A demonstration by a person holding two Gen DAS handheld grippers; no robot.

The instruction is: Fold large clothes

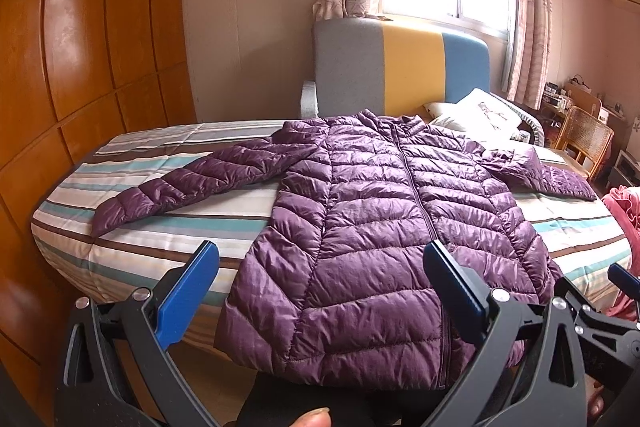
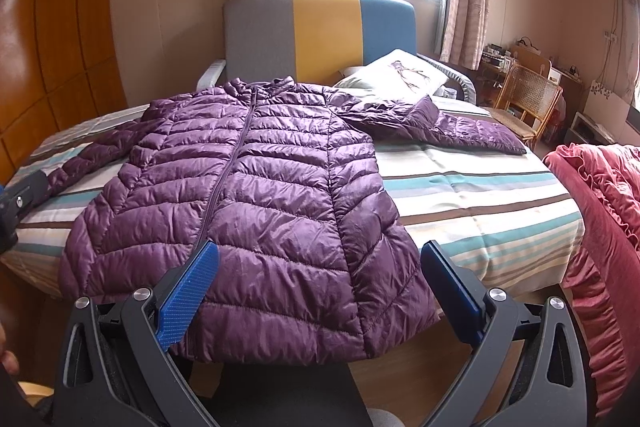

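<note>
A purple quilted down jacket lies flat and zipped on the striped bed, front up, collar toward the headboard. Its hem hangs over the near edge. One sleeve stretches out to the left; the other sleeve lies out to the right. My left gripper hovers open above the hem, holding nothing. My right gripper is open too, over the hem's right half. In the left wrist view a part of the right gripper shows at the right edge.
A grey, yellow and blue headboard stands under a bright window. A pillow lies at the bed's far right. A pink ruffled blanket is heaped at the right. A wooden wardrobe lines the left; a wicker chair stands beyond.
</note>
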